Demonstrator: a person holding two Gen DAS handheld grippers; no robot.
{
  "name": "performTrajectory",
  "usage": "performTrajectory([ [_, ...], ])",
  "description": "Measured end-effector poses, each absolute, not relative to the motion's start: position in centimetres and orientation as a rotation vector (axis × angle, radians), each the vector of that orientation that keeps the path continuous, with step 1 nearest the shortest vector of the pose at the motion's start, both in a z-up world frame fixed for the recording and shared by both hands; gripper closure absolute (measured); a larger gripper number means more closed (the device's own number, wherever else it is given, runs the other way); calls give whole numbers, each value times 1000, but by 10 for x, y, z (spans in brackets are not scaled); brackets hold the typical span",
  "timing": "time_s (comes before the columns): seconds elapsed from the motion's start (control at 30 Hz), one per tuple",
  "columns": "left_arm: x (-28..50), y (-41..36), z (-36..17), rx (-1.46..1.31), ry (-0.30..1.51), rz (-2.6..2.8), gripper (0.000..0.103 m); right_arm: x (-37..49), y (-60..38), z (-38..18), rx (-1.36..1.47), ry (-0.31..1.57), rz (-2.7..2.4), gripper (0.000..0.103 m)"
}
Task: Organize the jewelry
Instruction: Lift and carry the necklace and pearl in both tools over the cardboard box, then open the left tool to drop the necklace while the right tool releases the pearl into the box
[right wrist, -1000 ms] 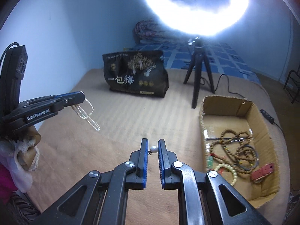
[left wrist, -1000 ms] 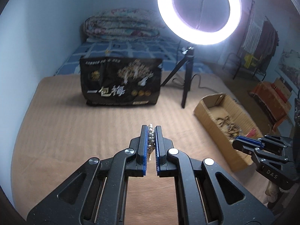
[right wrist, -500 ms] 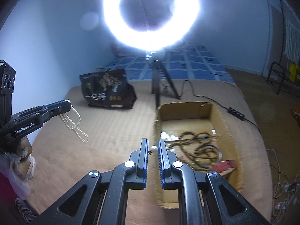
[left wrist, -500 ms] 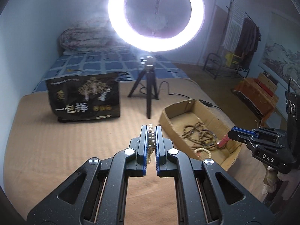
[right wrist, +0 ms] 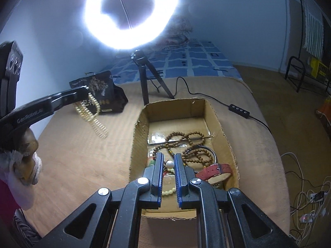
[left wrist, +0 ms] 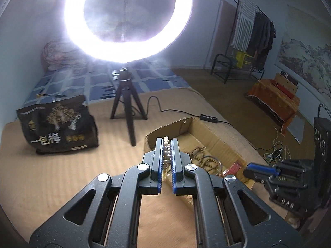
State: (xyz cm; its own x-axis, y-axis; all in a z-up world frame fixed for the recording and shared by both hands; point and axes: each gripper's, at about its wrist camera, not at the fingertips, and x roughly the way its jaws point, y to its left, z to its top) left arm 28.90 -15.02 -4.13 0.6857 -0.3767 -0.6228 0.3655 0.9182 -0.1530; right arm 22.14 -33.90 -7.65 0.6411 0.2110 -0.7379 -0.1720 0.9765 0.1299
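My left gripper [left wrist: 166, 142] is shut on a cream bead bracelet [left wrist: 166, 155]. In the right wrist view that bracelet [right wrist: 91, 113] hangs from the left gripper [right wrist: 83, 90] above the tan blanket, left of the cardboard box [right wrist: 138, 136]. My right gripper [right wrist: 168, 161] is shut on a small white pearl piece [right wrist: 170, 163], held over the near part of the box. The box holds brown bead strands [right wrist: 190, 144], a red strap [right wrist: 215, 170] and pale beads [right wrist: 168, 191]. In the left wrist view the box [left wrist: 223, 144] lies ahead to the right, with the right gripper [left wrist: 248, 170] beside it.
A ring light on a black tripod [right wrist: 144, 78] stands behind the box, its cable and inline switch [right wrist: 240, 110] running right. A black printed bag [right wrist: 99, 92] sits at the back left. The bed's right edge [right wrist: 277, 155] drops to the floor with loose cables [right wrist: 306, 206].
Both grippers have swung right toward the box. The right gripper now hangs over the box's near part with the pearl; the left gripper carries the bracelet closer to the box's left side.
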Motion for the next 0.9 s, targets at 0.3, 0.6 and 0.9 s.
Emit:
performTrajectory([
  [0.3,310,-185,-55,-10,717,-441,99,233,-342,-88,56,862,230,95],
  [0.6,332,-201,-74,-3,757,-425,98,241,-350,-102,70,887,227,95],
  [0.9,342,-205,-81,11,774,-412,98,246,-355,-110,81,901,218,94],
])
